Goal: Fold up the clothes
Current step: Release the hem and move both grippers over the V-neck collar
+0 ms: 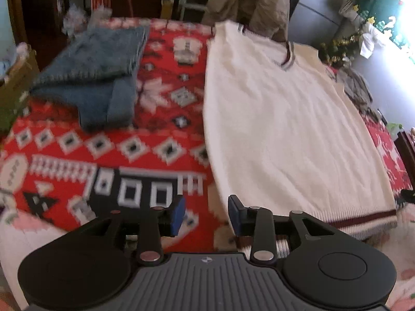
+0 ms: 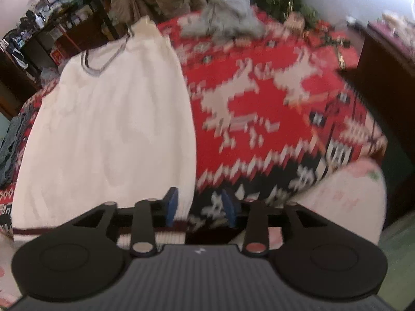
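Both pairs of fingers are parted and nothing is held. The left gripper (image 1: 206, 216) is poised at the hem's left corner of the white vest (image 1: 285, 119), the right gripper (image 2: 199, 210) at its right corner; the vest's long axis runs away from them across the red blanket (image 1: 160, 77).

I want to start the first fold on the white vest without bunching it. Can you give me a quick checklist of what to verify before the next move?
1. White vest lies flat, neck away: ok.
2. Left tongs open, nothing gripped, at the hem's left corner: ok.
3. Right tongs open, hem's right corner between the pads, not pinched: ok.
4. Folded blue sweater lies apart from the vest: ok.
5. Red patterned blanket beside the vest gives room to fold: ok.
6. Vest's far shoulders clear of the tan coat: cannot tell.
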Tool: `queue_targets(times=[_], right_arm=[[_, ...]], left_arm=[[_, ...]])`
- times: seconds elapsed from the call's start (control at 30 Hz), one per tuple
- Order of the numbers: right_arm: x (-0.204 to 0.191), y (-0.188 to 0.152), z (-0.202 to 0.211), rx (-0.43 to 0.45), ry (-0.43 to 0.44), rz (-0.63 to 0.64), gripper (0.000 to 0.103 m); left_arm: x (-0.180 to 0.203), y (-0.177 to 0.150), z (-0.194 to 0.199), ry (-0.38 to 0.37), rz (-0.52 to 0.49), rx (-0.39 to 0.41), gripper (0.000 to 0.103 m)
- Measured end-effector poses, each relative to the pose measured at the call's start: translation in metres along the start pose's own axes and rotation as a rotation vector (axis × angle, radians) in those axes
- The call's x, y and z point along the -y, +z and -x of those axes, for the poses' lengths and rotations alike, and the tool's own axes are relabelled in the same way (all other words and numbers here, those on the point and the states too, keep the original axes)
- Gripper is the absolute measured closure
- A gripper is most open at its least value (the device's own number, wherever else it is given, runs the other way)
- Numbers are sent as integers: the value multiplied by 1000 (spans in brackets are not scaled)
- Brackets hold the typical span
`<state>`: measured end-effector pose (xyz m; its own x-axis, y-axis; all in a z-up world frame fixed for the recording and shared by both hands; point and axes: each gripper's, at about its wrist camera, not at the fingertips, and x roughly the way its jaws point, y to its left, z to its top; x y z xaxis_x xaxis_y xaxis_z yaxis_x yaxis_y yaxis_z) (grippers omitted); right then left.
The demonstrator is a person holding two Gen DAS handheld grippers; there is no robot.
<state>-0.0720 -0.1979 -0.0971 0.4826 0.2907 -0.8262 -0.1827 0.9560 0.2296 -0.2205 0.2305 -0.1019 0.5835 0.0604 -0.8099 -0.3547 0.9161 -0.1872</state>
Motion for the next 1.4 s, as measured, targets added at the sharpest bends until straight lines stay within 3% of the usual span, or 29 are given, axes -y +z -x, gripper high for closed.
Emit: queue_targets(times=[0.17, 0.33, 0.4, 0.47, 0.57, 0.73, 0.87, 0.97, 1.0, 1.03, 1.07, 1.17, 1.33, 1.4], right_arm=[[-9, 22, 8, 90, -12, 57, 34], [-31, 54, 4, 199, -17, 154, 34], [-36, 72, -8, 228, 20, 159, 41], [-42, 95, -28, 236, 24, 176, 55], [-48, 135, -65, 227, 36, 166, 68], [-50, 196, -132, 222, 31, 133, 69], [-56, 226, -183, 141, 24, 174, 69], [-61, 233, -203, 108, 5, 200, 72], [-64, 235, -209, 100, -2, 214, 76], [-65, 235, -212, 94, -9, 224, 87], [-66, 235, -215, 87, -16, 235, 94], [-65, 234, -216, 109, -38, 243, 96], [-47, 241, -219, 156, -184, 199, 103], [-29, 246, -218, 138, -141, 93, 103]], left_arm=[[9, 30, -3, -7, -54, 82, 59], [7, 78, -29, -33, -61, 153, 59], [7, 101, -45, -9, -71, 169, 61], [9, 123, -63, 1, -125, 199, 61], [7, 156, -92, -30, -136, 217, 60], [3, 198, -143, -4, -114, 150, 60], [3, 214, -173, 8, -110, 114, 59], [0, 222, -187, -14, -87, 103, 66], [0, 223, -189, -25, -84, 105, 92], [0, 223, -190, -20, -80, 107, 96], [-1, 224, -191, -17, -77, 108, 96], [-1, 223, -190, 5, -79, 119, 96], [-12, 223, -198, -1, -66, 121, 96], [-11, 224, -198, -9, -72, 126, 92]])
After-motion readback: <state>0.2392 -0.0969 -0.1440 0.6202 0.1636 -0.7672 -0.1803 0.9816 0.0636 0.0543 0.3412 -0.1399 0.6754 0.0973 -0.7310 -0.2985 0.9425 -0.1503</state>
